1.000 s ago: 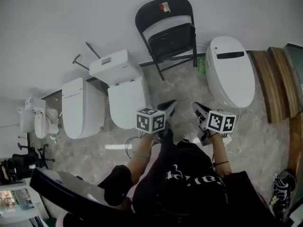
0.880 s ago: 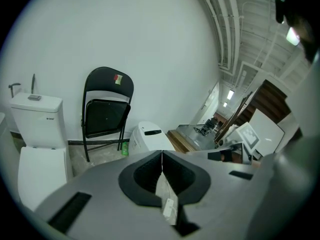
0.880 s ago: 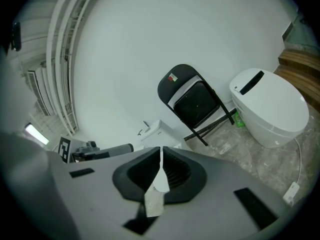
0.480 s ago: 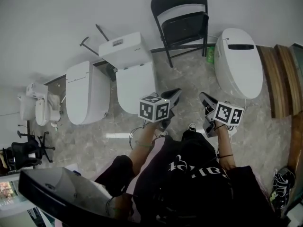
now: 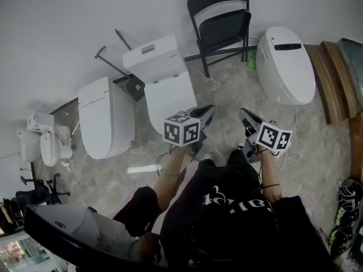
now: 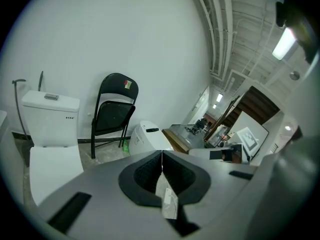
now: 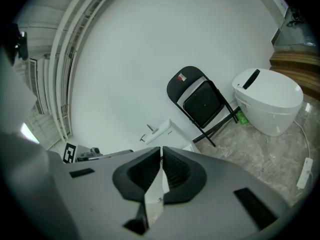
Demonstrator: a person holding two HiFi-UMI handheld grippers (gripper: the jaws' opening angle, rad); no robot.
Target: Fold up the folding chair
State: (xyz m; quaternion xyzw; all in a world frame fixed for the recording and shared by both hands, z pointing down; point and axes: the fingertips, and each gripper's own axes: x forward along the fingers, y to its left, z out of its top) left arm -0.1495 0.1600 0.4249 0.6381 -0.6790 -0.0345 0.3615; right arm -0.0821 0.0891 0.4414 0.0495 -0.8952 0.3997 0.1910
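the folding chair (image 5: 220, 24) stands on spread legs against the white wall, between the tank toilet (image 5: 161, 75) and the rounded toilet (image 5: 286, 61), well apart from both grippers. the left gripper (image 5: 205, 113) and right gripper (image 5: 245, 117) hang side by side over the floor, each with its jaws clenched on nothing. the step in hand is the approach, i judge. to do it well, spread the jaws before arriving. one gripper should steady the backrest's top edge and the other should lift the seat's front lip. the seat seems already tilted part-way up, though at this range it is hard to be sure.
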